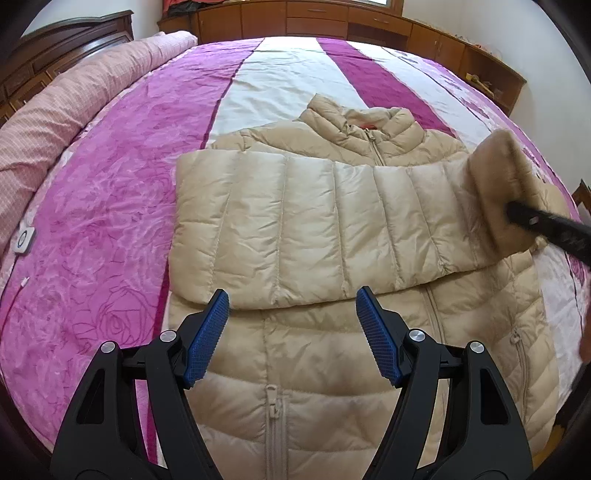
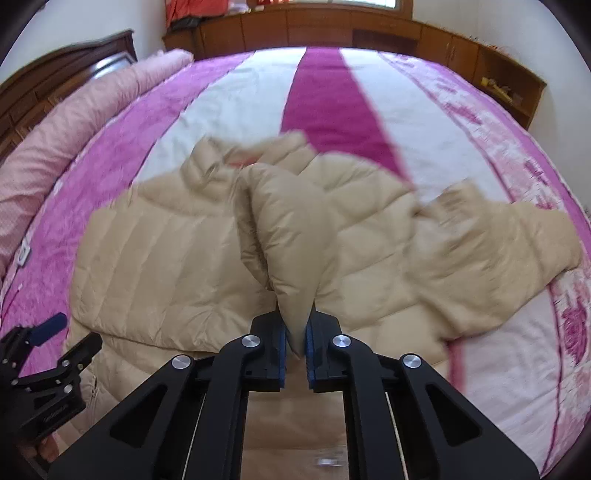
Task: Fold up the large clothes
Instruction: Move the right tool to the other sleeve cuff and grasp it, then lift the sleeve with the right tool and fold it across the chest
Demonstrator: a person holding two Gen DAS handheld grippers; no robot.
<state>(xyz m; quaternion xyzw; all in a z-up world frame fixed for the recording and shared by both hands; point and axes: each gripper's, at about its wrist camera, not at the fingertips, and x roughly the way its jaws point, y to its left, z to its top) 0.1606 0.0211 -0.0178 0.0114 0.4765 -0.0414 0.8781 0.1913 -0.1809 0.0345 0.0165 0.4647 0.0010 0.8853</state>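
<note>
A beige quilted puffer jacket (image 1: 332, 369) lies front up on the bed, collar at the far end. One sleeve (image 1: 314, 225) is laid across its chest. My left gripper (image 1: 291, 332) hangs open and empty above the jacket's zipper. My right gripper (image 2: 295, 339) is shut on the cuff end of that sleeve (image 2: 291, 243) and holds it lifted above the chest. It shows as a dark bar at the right of the left wrist view (image 1: 543, 225). The other sleeve (image 2: 498, 251) lies spread out to the right.
The bed has a pink, magenta and white striped cover (image 1: 110, 203). A rolled pink quilt (image 1: 74, 107) lies along its left side. A wooden headboard (image 1: 66, 40) and wooden cabinets (image 1: 332, 18) stand around the bed. A small white controller (image 1: 24, 242) lies at the left.
</note>
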